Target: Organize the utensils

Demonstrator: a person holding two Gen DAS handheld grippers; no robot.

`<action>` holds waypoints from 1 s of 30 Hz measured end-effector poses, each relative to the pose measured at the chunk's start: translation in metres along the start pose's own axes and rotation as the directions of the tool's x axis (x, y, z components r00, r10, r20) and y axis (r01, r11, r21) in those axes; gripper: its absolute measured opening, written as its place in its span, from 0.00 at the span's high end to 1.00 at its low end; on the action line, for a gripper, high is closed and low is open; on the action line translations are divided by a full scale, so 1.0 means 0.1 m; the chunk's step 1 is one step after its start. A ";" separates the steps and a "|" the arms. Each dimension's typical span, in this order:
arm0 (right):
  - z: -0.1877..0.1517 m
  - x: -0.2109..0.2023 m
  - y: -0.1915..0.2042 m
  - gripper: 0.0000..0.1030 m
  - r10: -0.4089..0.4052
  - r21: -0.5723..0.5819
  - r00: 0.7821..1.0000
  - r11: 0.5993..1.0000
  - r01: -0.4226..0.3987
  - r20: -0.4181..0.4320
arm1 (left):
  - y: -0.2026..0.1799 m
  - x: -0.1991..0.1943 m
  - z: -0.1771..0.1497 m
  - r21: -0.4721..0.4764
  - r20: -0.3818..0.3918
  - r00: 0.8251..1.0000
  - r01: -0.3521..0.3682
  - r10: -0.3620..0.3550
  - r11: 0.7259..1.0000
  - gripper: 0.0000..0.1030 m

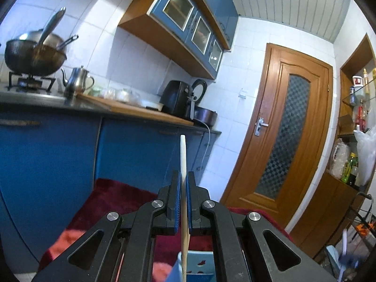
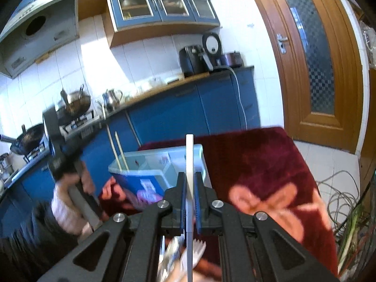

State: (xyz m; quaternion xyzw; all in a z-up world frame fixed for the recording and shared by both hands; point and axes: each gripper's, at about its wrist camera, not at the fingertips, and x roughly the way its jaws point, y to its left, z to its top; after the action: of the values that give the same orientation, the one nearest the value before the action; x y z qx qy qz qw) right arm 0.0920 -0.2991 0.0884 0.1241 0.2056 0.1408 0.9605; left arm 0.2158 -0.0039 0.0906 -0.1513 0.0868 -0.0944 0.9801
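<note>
**Inspector:** Utensils first. What did each gripper carry?

**Assistant:** The left gripper (image 1: 183,183) had its fingers clamped on a chopstick (image 1: 183,155), a pale wooden stick running up the middle of the left wrist view and rising above the fingertips. The right gripper (image 2: 189,178) was clamped on a white plastic handle (image 2: 189,155), flat and upright at the centre of its view. Below the fingers a white forked end (image 2: 198,250) showed, though blur made it unclear whether that belonged to the same piece.

**Inspector:** And the destination?

**Assistant:** A light blue bin (image 2: 150,164) stood on the red blanket (image 2: 253,164), left of centre in the right wrist view. Two chopsticks (image 2: 121,152) already leaned upright in its left corner. In the left wrist view, only a sliver of a light blue thing (image 1: 199,265) appeared at the bottom edge, directly below the gripper; I took it for the bin.

**Inspector:** Which step was in hand?

**Assistant:** By my judgement, carrying. Both pieces were held clear of the blanket, neither yet inside the bin. More cutlery (image 2: 169,256) lay blurred at the bottom of the right view, so sorting appeared unfinished.

**Inspector:** What did the next move call for?

**Assistant:** Probably lowering the chopstick beside the pair in the corner, tip first, then parting the fingers only once it rested against the wall. The white piece would likely want a separate section, if the bin had one; I could not tell.
</note>
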 end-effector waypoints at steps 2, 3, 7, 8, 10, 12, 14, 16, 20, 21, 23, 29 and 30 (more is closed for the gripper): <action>0.10 0.05 0.01 0.92 0.002 0.009 0.999 1.000 -0.002 0.034 | 0.00 0.00 -0.05 -0.001 -0.009 1.000 0.010 -0.010 1.000 0.96; 0.16 0.09 0.01 0.92 0.006 0.012 0.998 1.000 -0.006 0.055 | -0.01 0.01 -0.07 0.001 -0.012 1.000 0.014 -0.014 1.000 0.96; 0.31 0.27 0.08 0.92 0.012 -0.003 0.993 1.000 -0.012 0.121 | -0.06 -0.03 -0.12 0.022 -0.017 1.000 0.024 -0.024 0.999 0.96; 0.33 0.32 0.11 0.92 0.008 -0.010 0.991 1.000 -0.006 0.132 | -0.07 -0.03 -0.12 0.029 -0.016 1.000 0.026 -0.025 0.999 0.96; 0.38 0.42 0.16 0.92 -0.003 -0.028 0.987 1.000 0.007 0.159 | -0.08 -0.04 -0.15 0.039 -0.019 0.999 0.028 -0.028 0.999 0.96; 0.43 0.52 0.22 0.92 -0.015 -0.048 0.982 0.999 0.024 0.189 | -0.09 -0.04 -0.17 0.042 -0.025 0.999 0.036 -0.035 0.998 0.96; 0.45 0.64 0.27 0.92 -0.039 -0.070 0.974 0.996 0.056 0.222 | -0.10 -0.02 -0.19 0.044 -0.033 0.999 0.040 -0.038 0.998 0.96; 0.46 0.74 0.30 0.92 -0.064 -0.083 0.967 0.993 0.087 0.245 | -0.10 -0.01 -0.20 0.047 -0.038 0.999 0.040 -0.038 0.998 0.96; 0.46 0.92 0.30 0.92 -0.099 -0.099 0.961 0.987 0.128 0.258 | -0.11 0.00 -0.21 0.052 -0.040 0.998 0.042 -0.040 0.998 0.96; 0.45 0.97 0.29 0.92 -0.105 -0.102 0.963 0.986 0.134 0.250 | -0.11 0.00 -0.21 0.054 -0.040 0.998 0.043 -0.041 0.998 0.96; 0.42 1.04 0.27 0.92 -0.110 -0.103 0.968 0.985 0.136 0.225 | -0.12 0.00 -0.21 0.057 -0.042 0.998 0.046 -0.043 0.997 0.96; 0.29 1.10 0.19 0.91 -0.113 -0.105 0.981 0.986 0.130 0.154 | -0.14 0.00 -0.21 0.060 -0.056 0.997 0.047 -0.044 0.997 0.96; 0.28 1.10 0.18 0.91 -0.107 -0.105 0.984 0.987 0.123 0.145 | -0.14 0.00 -0.20 0.057 -0.059 0.997 0.047 -0.044 0.997 0.95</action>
State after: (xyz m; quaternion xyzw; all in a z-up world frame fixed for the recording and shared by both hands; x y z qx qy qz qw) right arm 0.1969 -0.2517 0.0791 0.0669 0.1365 0.0873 0.9845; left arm 0.2099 -0.0231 0.0758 -0.1216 0.1089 -0.1234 0.9788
